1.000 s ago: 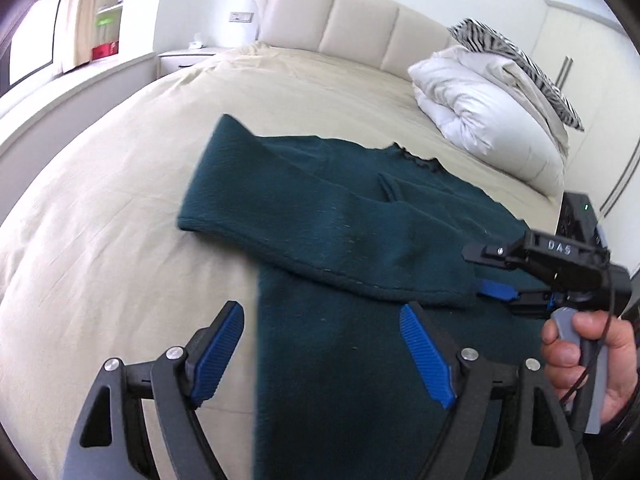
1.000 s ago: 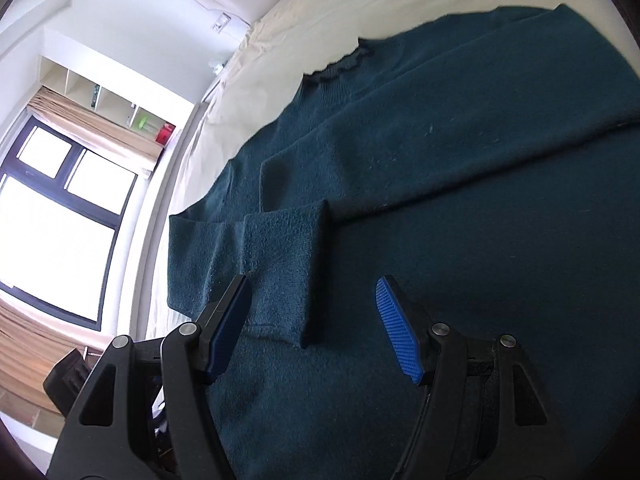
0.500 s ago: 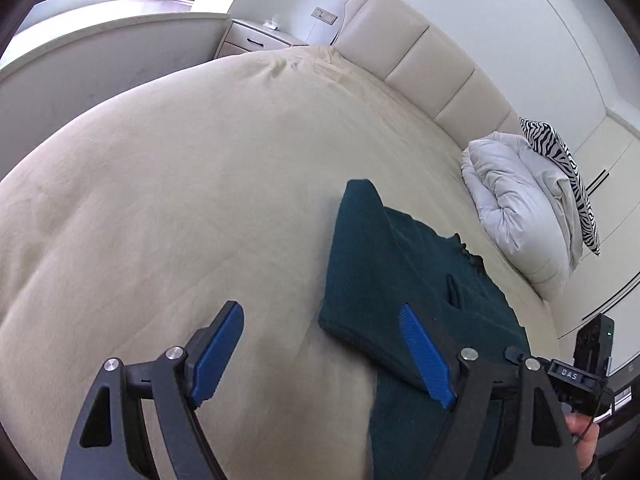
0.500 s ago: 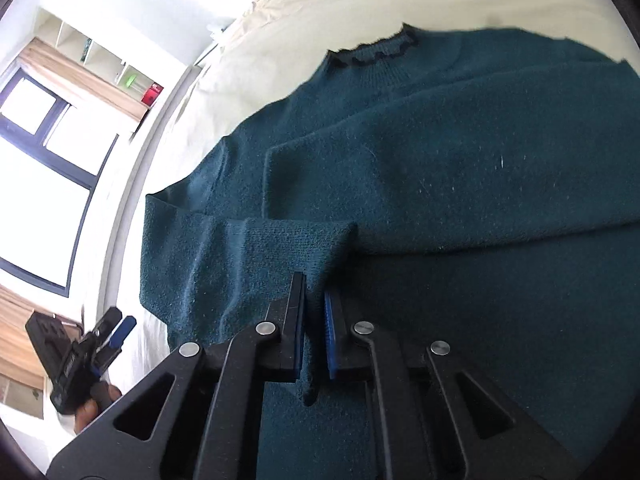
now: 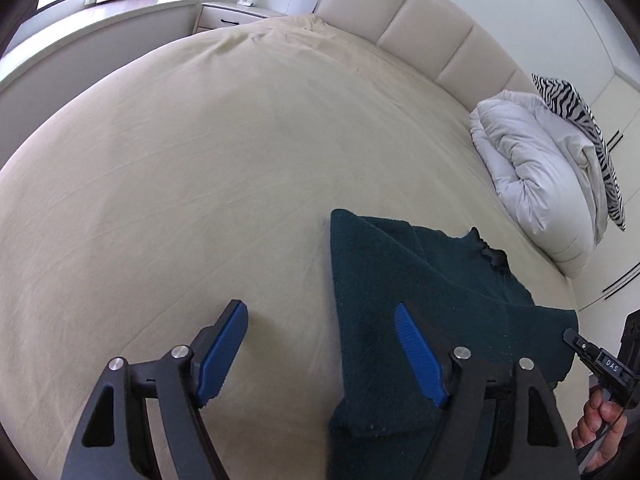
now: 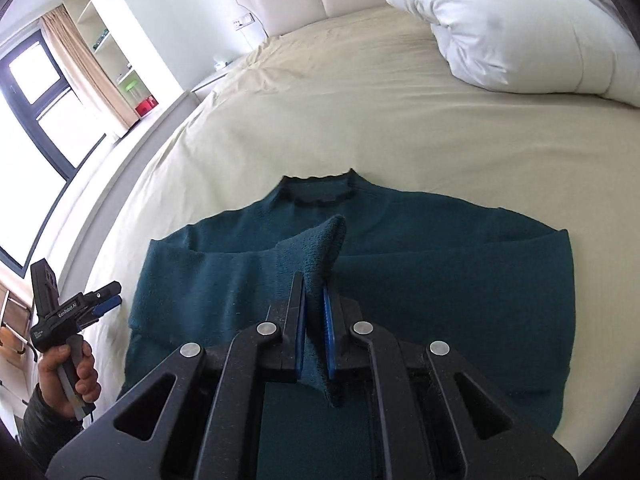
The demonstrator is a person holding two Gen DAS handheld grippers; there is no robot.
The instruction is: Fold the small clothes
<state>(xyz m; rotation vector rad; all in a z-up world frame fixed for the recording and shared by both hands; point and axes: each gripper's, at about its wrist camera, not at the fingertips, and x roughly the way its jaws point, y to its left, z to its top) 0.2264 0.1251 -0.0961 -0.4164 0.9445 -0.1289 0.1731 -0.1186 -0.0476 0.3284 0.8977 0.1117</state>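
Dark teal knitted sweater (image 6: 440,280): your right gripper (image 6: 314,332), open 1 second ago, now pinches its raised cuff (image 6: 324,248), while your left gripper (image 5: 320,344), narrowing slightly, holds nothing.

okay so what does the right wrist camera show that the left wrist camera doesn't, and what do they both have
Only the right wrist view: the right gripper shut on a lifted fold of the sweater sleeve, the neckline laid flat, the window and shelves, and the hand carrying the left gripper.

Only the left wrist view: the left gripper with its jaws apart and nothing between them, beside the sweater's edge, having just closed a little; a zebra-print pillow; the nightstand.

Both: the dark green sweater, the beige bed sheet, the white duvet, the padded headboard.
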